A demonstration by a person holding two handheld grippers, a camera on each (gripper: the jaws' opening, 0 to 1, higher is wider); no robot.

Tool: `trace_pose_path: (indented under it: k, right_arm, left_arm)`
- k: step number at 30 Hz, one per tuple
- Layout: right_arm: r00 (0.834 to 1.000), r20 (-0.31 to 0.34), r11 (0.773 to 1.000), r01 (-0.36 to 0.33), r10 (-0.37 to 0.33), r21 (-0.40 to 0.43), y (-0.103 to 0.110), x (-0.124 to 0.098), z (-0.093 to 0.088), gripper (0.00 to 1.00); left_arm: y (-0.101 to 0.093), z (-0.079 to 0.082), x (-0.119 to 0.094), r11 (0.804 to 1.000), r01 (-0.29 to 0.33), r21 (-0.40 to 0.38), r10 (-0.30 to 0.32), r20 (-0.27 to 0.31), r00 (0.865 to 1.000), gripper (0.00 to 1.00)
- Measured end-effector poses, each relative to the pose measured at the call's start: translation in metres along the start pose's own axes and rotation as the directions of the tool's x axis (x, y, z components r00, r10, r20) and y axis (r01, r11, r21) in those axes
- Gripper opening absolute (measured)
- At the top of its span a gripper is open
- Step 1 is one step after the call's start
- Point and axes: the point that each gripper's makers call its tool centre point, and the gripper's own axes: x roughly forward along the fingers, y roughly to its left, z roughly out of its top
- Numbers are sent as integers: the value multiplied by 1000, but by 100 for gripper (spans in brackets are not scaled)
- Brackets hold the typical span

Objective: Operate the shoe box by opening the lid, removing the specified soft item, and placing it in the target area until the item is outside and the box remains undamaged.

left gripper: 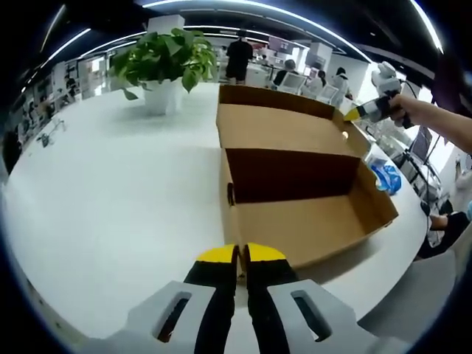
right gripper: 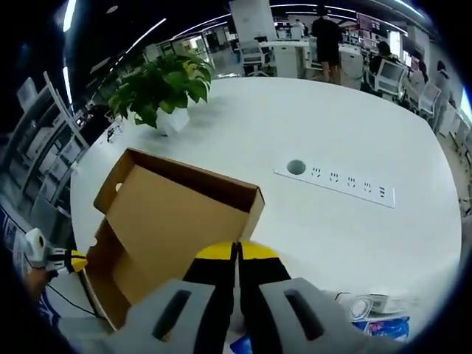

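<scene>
In the left gripper view, the left gripper (left gripper: 241,254) has its yellow-tipped jaws pressed together with nothing between them — it sits just short of the near edge of the shoe box (left gripper: 302,195), not visibly touching it. The box lies open on the white table (left gripper: 110,199); its lid (left gripper: 284,127) is folded back flat beyond the tray, so the box's long axis runs away from the gripper toward the potted plant (left gripper: 164,63) side of the room. The tray's brown inner wall and bare cardboard floor are visible here. At the far right corner of the lid, the right gripper (left gripper: 365,112) reaches in, held by a hand (left gripper: 413,110).

In the right gripper view, the right gripper (right gripper: 237,252) is likewise closed and holding nothing, its tips over the near edge of the shoe box (right gripper: 173,221). From here the lid (right gripper: 184,173) rises toward the potted plant (right gripper: 162,88). This view adds a power strip (right gripper: 335,181) set into the table (right gripper: 354,125) beside the box, blue-and-white packaging (right gripper: 376,313) near the gripper, and the left gripper (right gripper: 51,258) at the box's far end.
</scene>
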Motion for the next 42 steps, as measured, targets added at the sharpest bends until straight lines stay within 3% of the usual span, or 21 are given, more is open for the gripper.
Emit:
trace_pose_path:
  k: [14,42]
  right_arm:
    - [998,66,1000,-6,8,-30,12,-25,4,0]
    - [986,165,996,2,13,-91,31,-64,-14,0]
  left_arm:
    - [0,0,0,1000,5,5,-5,4,1000,0]
    - [0,0,-1,1000,-7,19,6,14,1000,0]
